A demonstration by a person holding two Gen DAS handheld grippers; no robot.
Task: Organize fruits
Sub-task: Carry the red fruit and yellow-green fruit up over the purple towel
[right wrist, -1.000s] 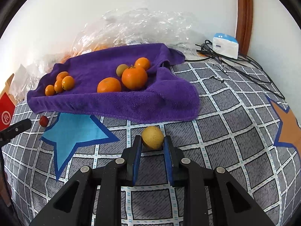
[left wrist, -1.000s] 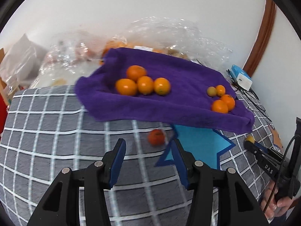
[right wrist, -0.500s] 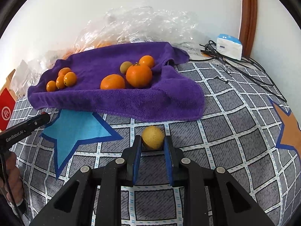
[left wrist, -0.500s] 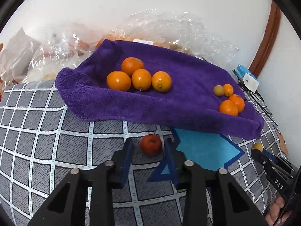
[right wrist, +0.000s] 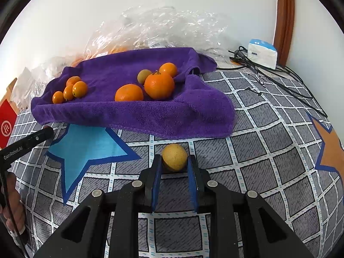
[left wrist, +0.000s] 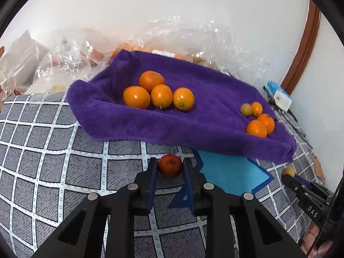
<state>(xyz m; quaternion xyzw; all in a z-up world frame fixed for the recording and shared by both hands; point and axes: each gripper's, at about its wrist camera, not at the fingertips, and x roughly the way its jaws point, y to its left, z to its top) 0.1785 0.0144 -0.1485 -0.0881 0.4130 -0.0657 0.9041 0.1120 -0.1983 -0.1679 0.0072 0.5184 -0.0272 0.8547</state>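
Observation:
My left gripper is shut on a small red apple just above the grey checked cover, in front of the purple towel. My right gripper is shut on a round yellow fruit near the towel's front edge. On the towel lie a group of small oranges at the left and a second group of oranges with one greenish fruit at the right. Both groups show in the right wrist view, the small oranges and the larger ones.
Clear plastic bags lie behind the towel against the wall. A white and blue box with cables sits at the back right. A red box stands at the left edge. A blue star patch marks the cover.
My left gripper moved forward to the red apple and closed on it. My right gripper stayed shut on the yellow fruit and barely moved.

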